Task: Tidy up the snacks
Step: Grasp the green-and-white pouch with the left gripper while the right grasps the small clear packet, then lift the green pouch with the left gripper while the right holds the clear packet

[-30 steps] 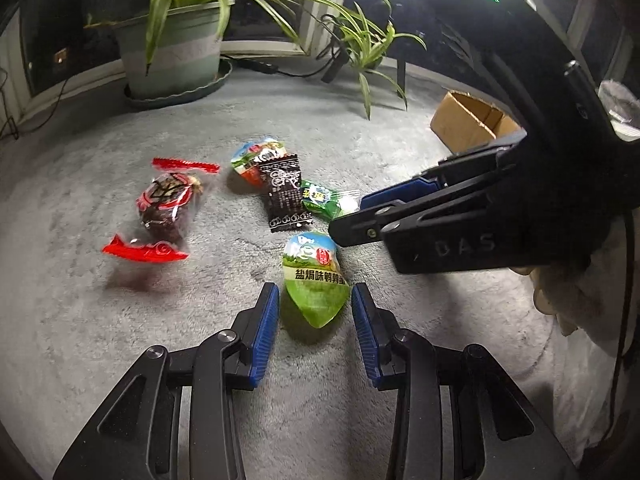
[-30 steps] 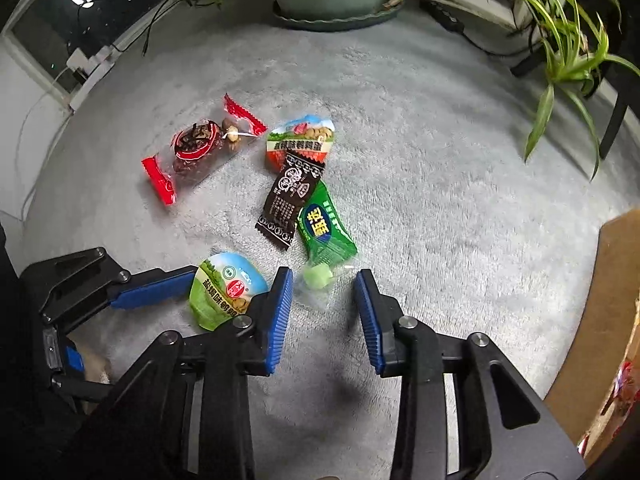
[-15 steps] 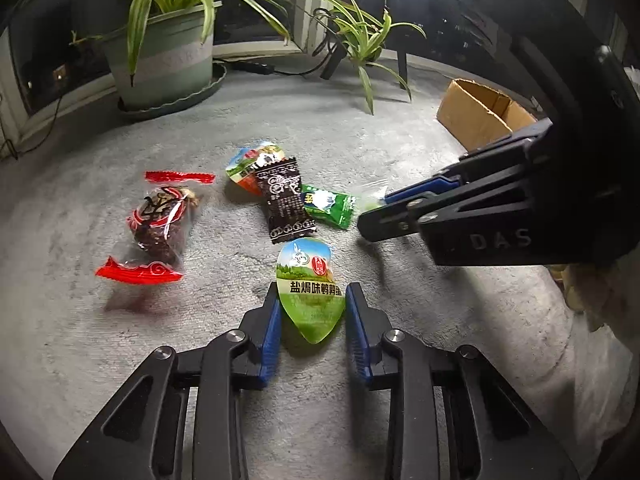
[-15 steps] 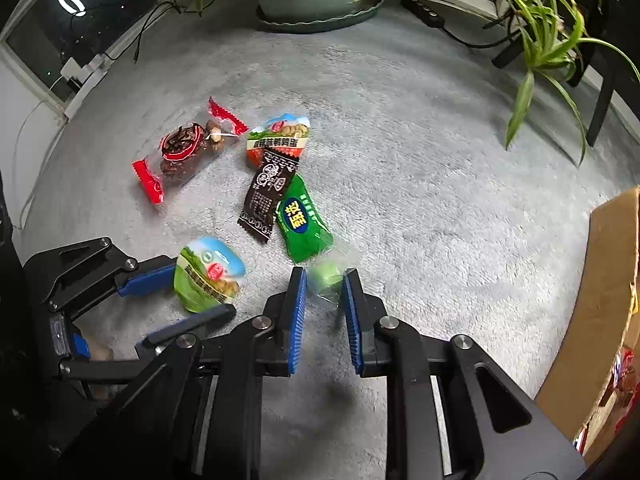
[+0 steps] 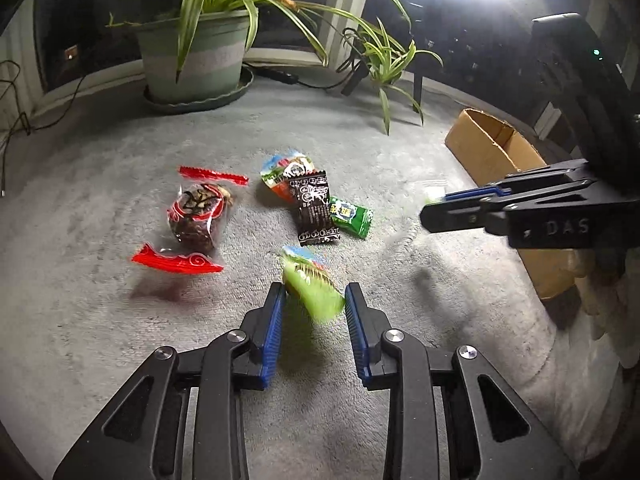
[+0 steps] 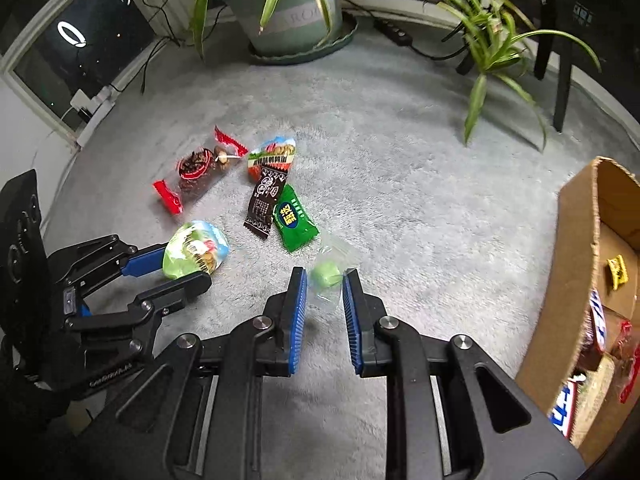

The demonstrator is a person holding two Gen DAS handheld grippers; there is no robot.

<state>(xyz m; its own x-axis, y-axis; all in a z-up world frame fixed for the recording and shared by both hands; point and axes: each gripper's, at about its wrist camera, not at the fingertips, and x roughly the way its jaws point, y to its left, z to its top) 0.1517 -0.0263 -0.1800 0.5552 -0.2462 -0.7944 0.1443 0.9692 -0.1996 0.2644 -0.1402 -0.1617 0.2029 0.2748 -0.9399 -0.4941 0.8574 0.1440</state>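
Two handheld grippers work a scatter of snacks on a grey short-pile carpet (image 6: 420,184), the sorting only partly done. The left gripper (image 5: 314,304) has its blue-padded jaws clamped on a light green teardrop-shaped foil pouch (image 5: 310,280), which looks blurred and tilted, apparently lifted off the pile. The right gripper (image 6: 324,288) has its jaws pressed against the clear wrapper of a small pale green sweet (image 6: 326,274), seemingly gripping it.

The open brown cardboard box (image 6: 576,232) at the carpet's right edge already holds several wrapped bars and a small yellow packet (image 6: 616,272), so part of the job appears finished. Four items lie well to the left of the box: a clear bag with red ends and dark filling (image 5: 196,216), a colourful foil pouch (image 5: 280,168), a black sachet with white print (image 5: 314,208) lying partly over that pouch, and a dark green wrapped candy (image 5: 350,216) touching the sachet.

Beyond the snacks, farther from the box, a pale green ceramic pot with a spider plant (image 5: 196,52) stands on a saucer by dark night-time windows; a smaller spider plant (image 5: 384,60) and cables sit nearer the box.
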